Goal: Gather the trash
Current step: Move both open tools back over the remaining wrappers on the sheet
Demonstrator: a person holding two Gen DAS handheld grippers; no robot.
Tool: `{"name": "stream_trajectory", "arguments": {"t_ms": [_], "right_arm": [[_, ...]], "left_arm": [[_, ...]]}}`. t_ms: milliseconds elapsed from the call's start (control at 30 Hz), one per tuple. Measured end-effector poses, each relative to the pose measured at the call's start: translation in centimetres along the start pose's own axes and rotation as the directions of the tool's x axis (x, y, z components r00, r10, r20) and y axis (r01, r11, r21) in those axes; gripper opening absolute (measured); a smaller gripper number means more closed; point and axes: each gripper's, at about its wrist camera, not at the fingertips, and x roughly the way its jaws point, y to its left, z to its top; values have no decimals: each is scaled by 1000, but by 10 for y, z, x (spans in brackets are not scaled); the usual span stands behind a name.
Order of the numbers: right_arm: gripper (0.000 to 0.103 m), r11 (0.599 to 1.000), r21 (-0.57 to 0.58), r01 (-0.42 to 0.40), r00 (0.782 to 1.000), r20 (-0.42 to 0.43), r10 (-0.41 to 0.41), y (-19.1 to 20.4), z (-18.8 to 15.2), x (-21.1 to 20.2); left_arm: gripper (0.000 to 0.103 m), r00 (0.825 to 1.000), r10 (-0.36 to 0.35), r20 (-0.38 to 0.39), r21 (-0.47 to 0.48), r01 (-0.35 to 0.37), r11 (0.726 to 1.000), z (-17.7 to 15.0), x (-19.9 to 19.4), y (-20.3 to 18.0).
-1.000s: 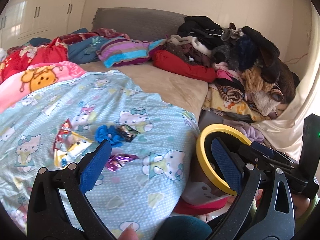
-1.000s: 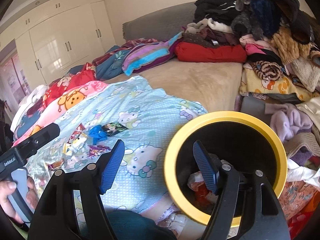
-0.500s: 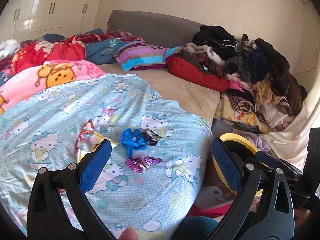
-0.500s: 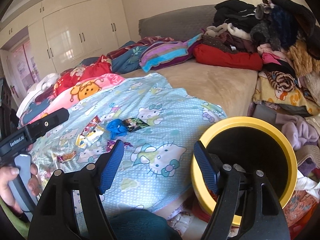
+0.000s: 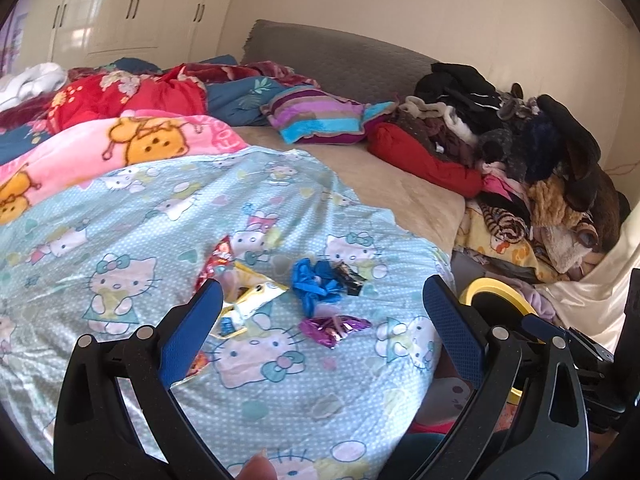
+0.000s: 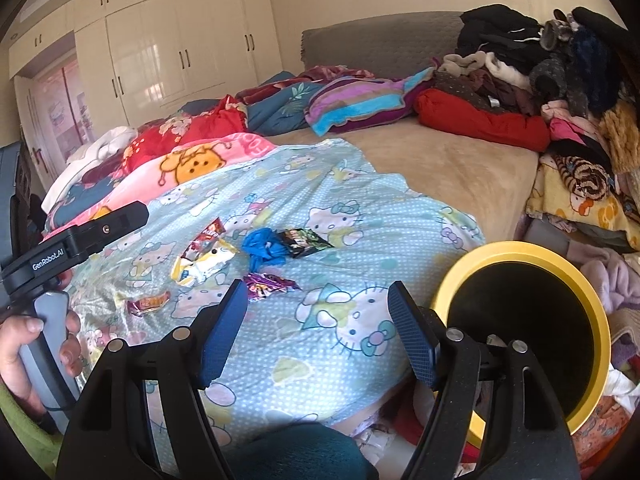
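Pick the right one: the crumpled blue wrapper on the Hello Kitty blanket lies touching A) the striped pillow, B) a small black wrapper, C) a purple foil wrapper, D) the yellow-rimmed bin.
B: in the right wrist view the blue wrapper lies right against the black wrapper; the purple foil wrapper sits apart, nearer the camera.

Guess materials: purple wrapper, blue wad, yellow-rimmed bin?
Purple wrapper: likely metallized foil film, given its glossy crinkled glints. Blue wad: probably thin plastic, though the soft matte crumple could be tissue. Yellow-rimmed bin: apparently rigid moulded plastic, with a smooth even rim.
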Motion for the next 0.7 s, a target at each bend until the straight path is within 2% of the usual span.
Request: {"name": "stream_trajectory", "arguments": {"t_ms": [467,700], "right_arm": [[70,997,-64,-40,998,-53,36,32,0,41],[67,993,-88,-84,992,-105,75,41,4,74]], "left_arm": [[92,996,82,-21,-70,-84,994,-5,5,51],[92,993,104,-61,-97,-109,989,-14,16,70]]}}
